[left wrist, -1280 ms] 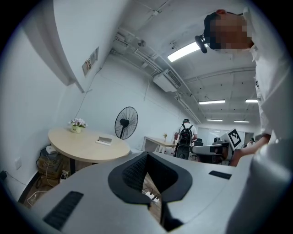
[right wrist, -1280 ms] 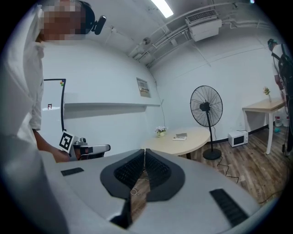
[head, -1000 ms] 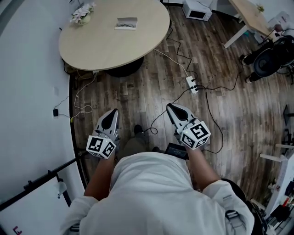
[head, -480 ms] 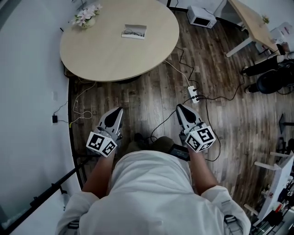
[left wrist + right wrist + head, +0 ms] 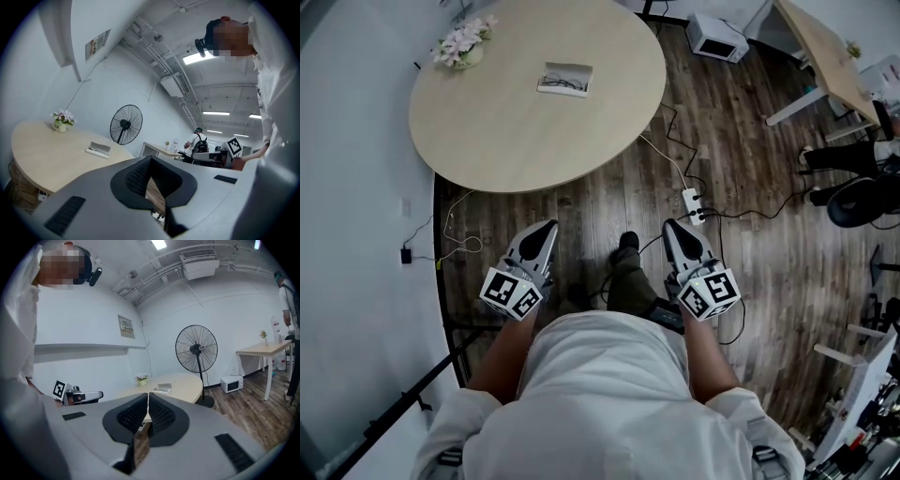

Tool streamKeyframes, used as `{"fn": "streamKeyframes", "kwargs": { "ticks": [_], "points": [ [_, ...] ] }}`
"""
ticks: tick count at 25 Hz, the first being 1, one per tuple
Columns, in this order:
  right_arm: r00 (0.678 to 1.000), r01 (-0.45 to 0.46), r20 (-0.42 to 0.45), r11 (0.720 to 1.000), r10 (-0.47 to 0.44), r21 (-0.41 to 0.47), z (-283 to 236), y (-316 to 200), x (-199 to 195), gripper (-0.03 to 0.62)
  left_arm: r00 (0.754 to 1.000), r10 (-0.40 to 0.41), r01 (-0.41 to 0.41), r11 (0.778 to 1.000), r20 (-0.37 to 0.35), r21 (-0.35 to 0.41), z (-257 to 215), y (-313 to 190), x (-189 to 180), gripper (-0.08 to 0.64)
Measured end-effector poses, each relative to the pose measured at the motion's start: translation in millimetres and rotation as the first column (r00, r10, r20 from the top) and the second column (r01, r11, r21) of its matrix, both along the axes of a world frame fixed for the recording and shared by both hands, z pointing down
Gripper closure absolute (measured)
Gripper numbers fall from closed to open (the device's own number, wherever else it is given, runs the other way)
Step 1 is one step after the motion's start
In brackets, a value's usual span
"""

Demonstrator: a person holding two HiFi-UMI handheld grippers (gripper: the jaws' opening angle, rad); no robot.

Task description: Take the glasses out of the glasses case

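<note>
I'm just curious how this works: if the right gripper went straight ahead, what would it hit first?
Most likely the round table, at its near edge; nothing seems to stand between. The right gripper, shut and empty, aims that way, though depth and height are hard to judge.

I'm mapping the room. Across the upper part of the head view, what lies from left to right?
Left to right: flower pot → glasses case → microwave → wooden desk.

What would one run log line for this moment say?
task: not yet begun | left gripper: shut, empty | right gripper: shut, empty | glasses case: open on table, untouched
</note>
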State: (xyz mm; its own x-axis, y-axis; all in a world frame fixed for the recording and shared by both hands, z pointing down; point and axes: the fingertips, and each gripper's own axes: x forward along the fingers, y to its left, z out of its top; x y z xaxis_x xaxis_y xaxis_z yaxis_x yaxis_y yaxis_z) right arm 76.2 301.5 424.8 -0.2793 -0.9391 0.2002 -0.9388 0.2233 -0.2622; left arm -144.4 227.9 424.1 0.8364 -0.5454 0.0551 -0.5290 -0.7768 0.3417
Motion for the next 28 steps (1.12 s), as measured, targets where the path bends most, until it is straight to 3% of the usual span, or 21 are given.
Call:
{"fn": "streamKeyframes", "kwargs": {
  "ticks": [15, 22, 28],
  "points": [
    [0.981, 0.184, 0.058, 0.983, -0.185, 0.026, -5, -142, 152, 0.566, 0.984, -0.157, 0.155, 0.988, 0.081, 0.024, -25, -111, 142, 0.548],
    [0.946, 0.298, 0.109, 0.951, -0.306, 0.079, -1, -191, 168, 0.566, 0.967, -0.244, 0.244, 0.970, 0.077, 0.016, -33, -149, 164, 0.548],
    [0.930, 0.339, 0.112, 0.934, -0.351, 0.111, -6, -229, 155, 0.566, 0.945, -0.312, 0.311, 0.950, 0.096, 0.032, -38, -176, 146, 0.548]
  ]
}}
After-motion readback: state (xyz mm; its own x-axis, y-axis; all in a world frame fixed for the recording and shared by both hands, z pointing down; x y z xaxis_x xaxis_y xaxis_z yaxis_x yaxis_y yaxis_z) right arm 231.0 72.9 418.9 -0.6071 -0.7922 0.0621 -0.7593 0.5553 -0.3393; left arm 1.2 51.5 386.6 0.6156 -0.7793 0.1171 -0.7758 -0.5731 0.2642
